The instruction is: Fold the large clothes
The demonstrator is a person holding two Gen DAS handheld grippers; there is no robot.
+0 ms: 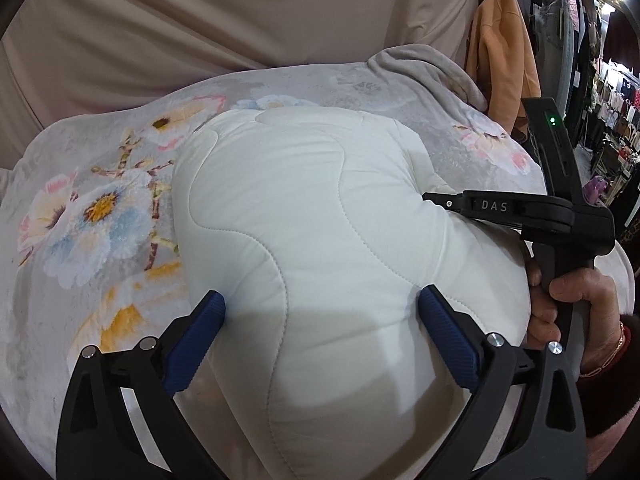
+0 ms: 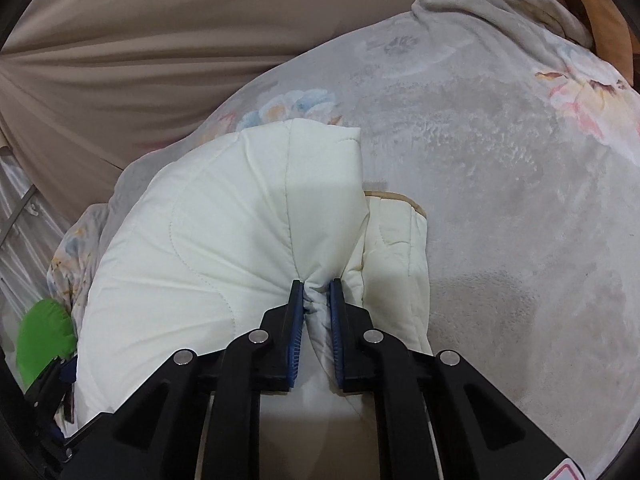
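A puffy white quilted garment (image 1: 312, 216) lies bunched on a grey floral blanket (image 1: 84, 216). My left gripper (image 1: 320, 300) is open, its blue pads wide apart on either side of the garment's near bulge. My right gripper (image 2: 316, 282) is shut on a pinched fold of the white garment (image 2: 208, 224) at its right edge. The right gripper also shows in the left wrist view (image 1: 436, 200), pressed into the garment's right side. A folded layer with a tan trim (image 2: 400, 216) lies beside the pinched fold.
The floral blanket (image 2: 500, 184) covers the whole surface. A beige curtain (image 1: 240, 12) hangs behind. An orange garment (image 1: 500, 52) hangs at the back right, with racks of clothes (image 1: 612, 92) beyond. A green object (image 2: 44, 336) sits at the left edge of the right wrist view.
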